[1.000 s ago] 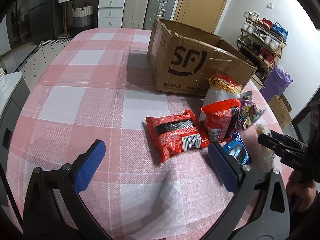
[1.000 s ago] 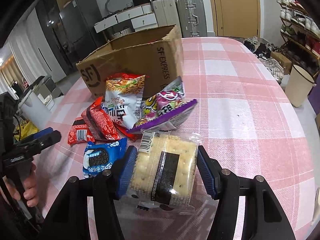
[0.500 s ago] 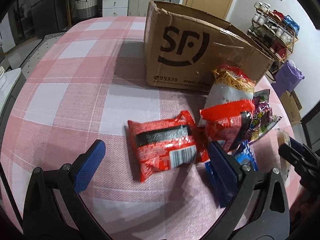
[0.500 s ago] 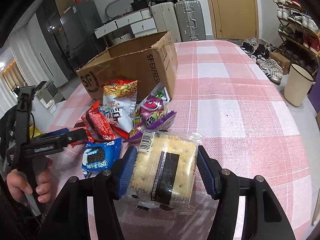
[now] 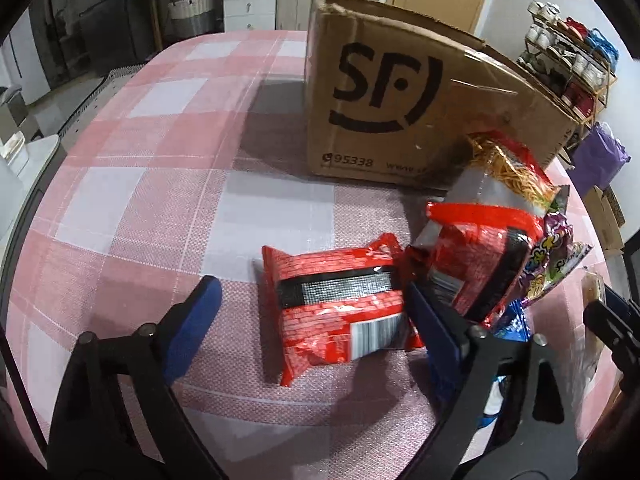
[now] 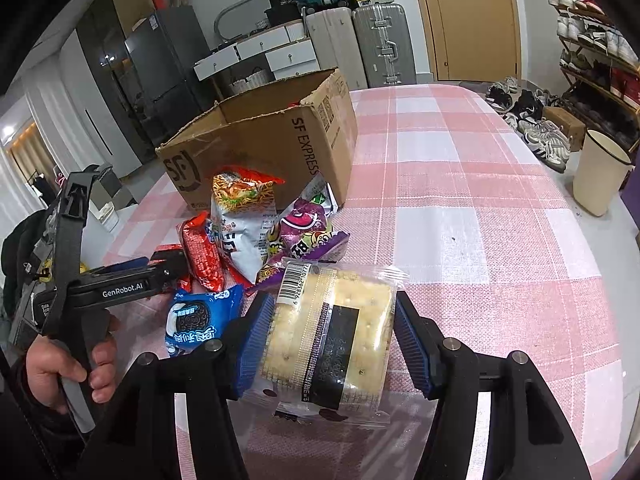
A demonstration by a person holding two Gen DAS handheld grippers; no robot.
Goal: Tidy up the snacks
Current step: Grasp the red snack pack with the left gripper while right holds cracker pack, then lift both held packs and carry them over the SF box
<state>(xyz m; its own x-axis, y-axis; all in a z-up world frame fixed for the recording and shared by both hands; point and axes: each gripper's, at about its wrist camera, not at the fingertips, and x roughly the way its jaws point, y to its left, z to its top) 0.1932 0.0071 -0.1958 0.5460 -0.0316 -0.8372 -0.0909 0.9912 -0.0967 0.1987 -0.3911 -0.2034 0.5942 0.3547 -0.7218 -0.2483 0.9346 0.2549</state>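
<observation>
Left wrist view: left gripper (image 5: 308, 308) spread, jaws just been closing in. Flat red snack packet (image 5: 340, 304) lies between them on the checked tablecloth (image 5: 160, 200). The 3 o'clock pad is at the packet's edge; the 9 o'clock pad stands clear — no pinch yet. A second red packet (image 5: 476, 256) leans at 2 o'clock, cardboard box (image 5: 400, 108) at 12 o'clock behind the pile.

Right wrist view: right gripper (image 6: 332, 340) pinching the cracker pack (image 6: 328, 336) by its two long sides, held above the cloth. Remaining snacks piled at 10 o'clock, open box beyond them at 11 o'clock.

Judgement, step in hand: grasp the flat red packet. Centre it between the pads, close gently across the short width — foil looks slippery. Keep the 3 o'clock pad off the neighbouring packet so only one lifts.
</observation>
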